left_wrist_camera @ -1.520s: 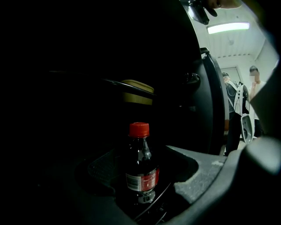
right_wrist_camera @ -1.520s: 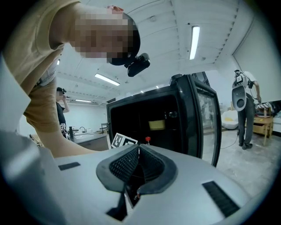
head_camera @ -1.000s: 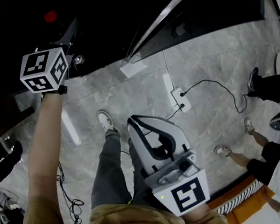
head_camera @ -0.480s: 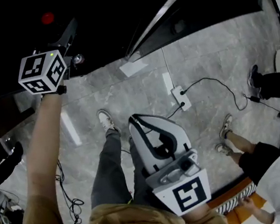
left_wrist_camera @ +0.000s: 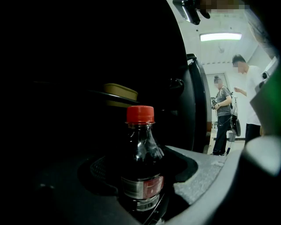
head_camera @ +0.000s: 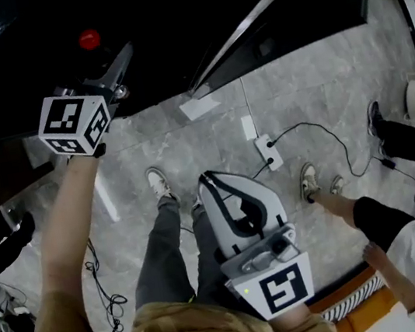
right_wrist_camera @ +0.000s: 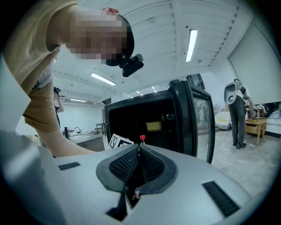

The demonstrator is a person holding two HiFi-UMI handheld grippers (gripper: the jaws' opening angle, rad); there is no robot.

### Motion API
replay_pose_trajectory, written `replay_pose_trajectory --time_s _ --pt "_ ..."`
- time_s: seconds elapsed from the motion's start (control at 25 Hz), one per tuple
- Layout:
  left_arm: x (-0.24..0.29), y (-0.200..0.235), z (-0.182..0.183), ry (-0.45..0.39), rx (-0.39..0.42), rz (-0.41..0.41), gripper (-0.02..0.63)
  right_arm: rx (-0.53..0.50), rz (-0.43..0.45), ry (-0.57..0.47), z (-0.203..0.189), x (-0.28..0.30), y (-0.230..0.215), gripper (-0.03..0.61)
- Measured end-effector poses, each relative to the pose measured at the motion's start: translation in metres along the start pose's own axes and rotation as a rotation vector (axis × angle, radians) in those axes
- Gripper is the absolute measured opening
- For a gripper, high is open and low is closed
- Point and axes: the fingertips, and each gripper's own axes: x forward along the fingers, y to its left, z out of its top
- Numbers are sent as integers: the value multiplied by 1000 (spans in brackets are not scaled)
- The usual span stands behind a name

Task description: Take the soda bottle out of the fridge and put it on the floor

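Standing open, the black fridge has its glass door swung out over the grey stone floor. The right gripper is held low near the person's waist, its jaws pressed together with nothing between them. The left gripper reaches into the fridge's dark interior, jaws clamped on the lower body of the soda bottle. That bottle stands upright inside the fridge, dark liquid under a red cap. A yellow tin sits behind it. A white power strip lies on the floor.
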Motion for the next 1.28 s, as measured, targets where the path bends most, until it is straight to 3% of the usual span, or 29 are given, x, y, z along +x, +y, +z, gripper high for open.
replay_pose_trajectory --time_s 0.56,1.28 --pt "-54 -54 30 -90 7 -112 307 -26 -55 -8 -7 -20 -3 3" --pt "-88 -123 -32 -50 2 -160 307 -50 -26 -1 -57 -41 -27 3"
